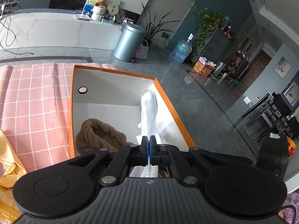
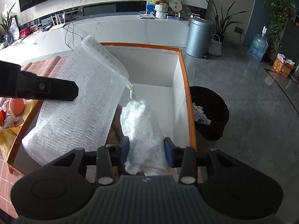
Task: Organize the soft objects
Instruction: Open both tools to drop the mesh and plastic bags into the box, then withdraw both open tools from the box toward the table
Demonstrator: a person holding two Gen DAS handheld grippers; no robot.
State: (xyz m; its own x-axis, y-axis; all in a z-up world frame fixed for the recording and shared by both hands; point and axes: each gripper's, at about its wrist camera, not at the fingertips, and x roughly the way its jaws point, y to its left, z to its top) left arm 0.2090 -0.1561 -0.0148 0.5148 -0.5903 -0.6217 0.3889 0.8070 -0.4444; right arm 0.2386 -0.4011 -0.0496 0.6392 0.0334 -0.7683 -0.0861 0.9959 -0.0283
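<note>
An orange-rimmed white box (image 1: 164, 97) stands on the pink checked cloth. My left gripper (image 1: 149, 145) is shut on a sheet of bubble wrap (image 1: 149, 112) and holds it over the box. The sheet also shows in the right wrist view (image 2: 80, 108), hanging above the box (image 2: 184, 85), with the left gripper's finger (image 2: 46, 90) in front of it. A brown knitted hat (image 1: 99, 136) lies in the box. My right gripper (image 2: 146, 149) is open, its jaws on either side of a white fluffy cloth (image 2: 142, 130) that lies in the box.
A yellow cloth (image 1: 11, 155) lies on the pink tablecloth (image 1: 33, 102) left of the box. A black waste basket (image 2: 211, 112) stands on the floor right of the box. A grey bin (image 2: 198, 37) and a water jug (image 2: 258, 46) stand farther off.
</note>
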